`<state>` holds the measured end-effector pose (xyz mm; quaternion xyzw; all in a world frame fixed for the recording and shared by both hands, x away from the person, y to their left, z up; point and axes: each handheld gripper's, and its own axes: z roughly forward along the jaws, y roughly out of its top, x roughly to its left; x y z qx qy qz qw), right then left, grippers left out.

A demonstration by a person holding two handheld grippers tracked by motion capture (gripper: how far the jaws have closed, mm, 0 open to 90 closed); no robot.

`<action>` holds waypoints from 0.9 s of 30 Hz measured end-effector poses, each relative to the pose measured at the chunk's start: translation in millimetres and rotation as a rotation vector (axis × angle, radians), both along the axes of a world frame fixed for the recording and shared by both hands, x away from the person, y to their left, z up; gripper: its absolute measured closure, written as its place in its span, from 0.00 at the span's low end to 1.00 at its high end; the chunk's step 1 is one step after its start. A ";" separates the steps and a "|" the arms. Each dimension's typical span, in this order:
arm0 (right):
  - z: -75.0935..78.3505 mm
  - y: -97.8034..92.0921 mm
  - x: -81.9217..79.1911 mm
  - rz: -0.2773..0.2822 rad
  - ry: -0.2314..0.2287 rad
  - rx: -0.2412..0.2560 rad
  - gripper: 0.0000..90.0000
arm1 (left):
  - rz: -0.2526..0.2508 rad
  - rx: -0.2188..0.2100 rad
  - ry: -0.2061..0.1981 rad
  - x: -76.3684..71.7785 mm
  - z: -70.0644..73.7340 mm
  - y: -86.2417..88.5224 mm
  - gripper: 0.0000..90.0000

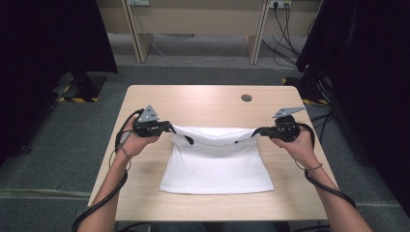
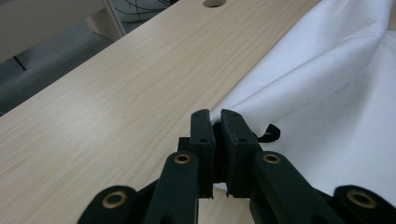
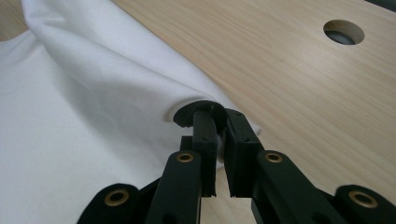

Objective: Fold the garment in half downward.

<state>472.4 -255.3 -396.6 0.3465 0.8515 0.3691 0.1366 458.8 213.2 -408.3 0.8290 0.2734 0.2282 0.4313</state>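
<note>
Left hand-held gripper (image 1: 170, 128) clamped on white cloth (image 1: 217, 164) corner | right hand-held gripper (image 1: 255, 131) clamped on opposite corner | cloth stretched between them, drooping onto desk (image 1: 203, 99)

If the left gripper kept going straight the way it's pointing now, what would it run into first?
The left gripper is shut on a corner of the white garment, so the cloth itself comes first. Past that its line seems to run toward the right gripper holding the opposite corner, though depth is hard to judge.
</note>
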 end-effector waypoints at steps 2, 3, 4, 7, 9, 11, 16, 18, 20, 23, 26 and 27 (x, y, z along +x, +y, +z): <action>0.9 0.8 -2.9 0.008 -0.001 -0.006 0.94 | -0.006 0.004 -0.001 -2.7 -0.7 -1.1 0.93; 1.2 1.0 -4.1 0.011 -0.001 -0.006 0.94 | -0.008 0.007 -0.002 -3.9 -1.1 -1.4 0.93; 1.3 1.0 -4.9 0.016 0.002 0.000 0.94 | -0.009 0.009 -0.003 -5.1 -1.8 -1.9 0.93; 1.9 0.5 -7.9 0.025 0.000 0.006 0.94 | -0.015 0.017 -0.002 -9.2 -3.5 -2.5 0.93; 1.9 -0.1 -9.9 0.027 -0.001 0.009 0.94 | -0.018 0.020 -0.002 -12.1 -4.4 -2.2 0.92; 1.7 -0.4 -12.1 0.031 -0.005 0.003 0.94 | -0.019 0.024 -0.005 -15.2 -5.0 -1.9 0.92; 2.3 -0.6 -19.0 0.046 -0.015 -0.006 0.94 | -0.024 0.041 -0.012 -22.7 -6.2 -1.5 0.92; 2.4 -0.9 -22.0 0.050 -0.019 -0.010 0.94 | -0.027 0.047 -0.014 -25.8 -6.2 -1.6 0.92; 2.4 -1.4 -24.9 0.054 -0.021 -0.012 0.94 | -0.031 0.050 -0.016 -29.5 -6.0 -2.2 0.92; 2.1 -1.6 -29.2 0.061 -0.024 -0.014 0.94 | -0.037 0.062 -0.018 -34.7 -6.2 -3.6 0.92; 0.9 -1.3 -33.2 0.068 -0.027 -0.024 0.94 | -0.039 0.069 -0.019 -38.5 -7.4 -3.5 0.92; 0.4 -1.2 -34.7 0.069 -0.027 -0.023 0.94 | -0.040 0.070 -0.018 -39.9 -8.1 -3.6 0.92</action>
